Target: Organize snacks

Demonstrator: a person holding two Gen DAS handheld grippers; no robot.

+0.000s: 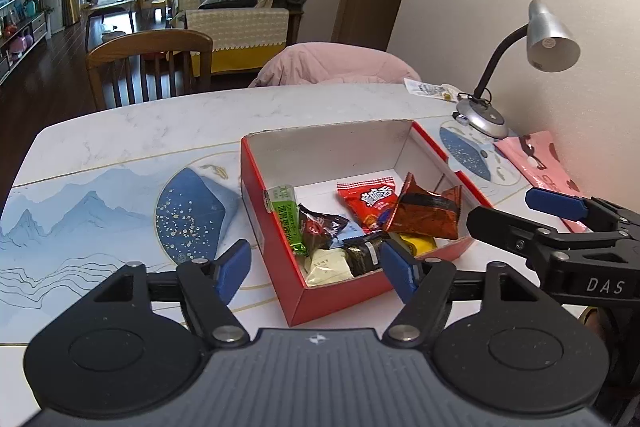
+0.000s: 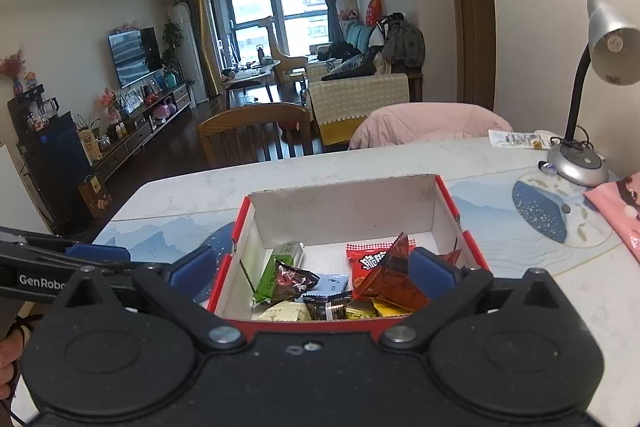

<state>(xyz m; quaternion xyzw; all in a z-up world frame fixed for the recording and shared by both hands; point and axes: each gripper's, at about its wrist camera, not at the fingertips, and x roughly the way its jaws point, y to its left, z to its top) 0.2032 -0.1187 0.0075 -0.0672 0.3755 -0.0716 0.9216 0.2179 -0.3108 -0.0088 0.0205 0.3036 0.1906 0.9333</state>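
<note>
A red cardboard box point(image 1: 272, 227) with a white inside stands on the marble table and holds several snack packets. Among them are a red packet point(image 1: 368, 199), a brown foil packet point(image 1: 428, 213), a green bar point(image 1: 286, 211) and a dark wrapper point(image 1: 318, 227). My left gripper point(image 1: 316, 265) hovers open above the box's near corner, holding nothing. My right gripper point(image 2: 312, 271) stands wide open over the near edge of the box point(image 2: 452, 207), above the brown foil packet point(image 2: 392, 279) and the green bar point(image 2: 276, 271), its pads touching nothing. Its fingers point(image 1: 556, 203) enter the left wrist view from the right.
A silver desk lamp point(image 1: 548, 39) stands at the table's far right, with a white sachet point(image 1: 428, 91) behind it and a pink bag point(image 1: 536, 163) beside the wall. A wooden chair point(image 1: 152, 63) and a pink-draped chair point(image 1: 336, 63) stand at the far side. A blue printed mat point(image 1: 80, 211) lies under the box.
</note>
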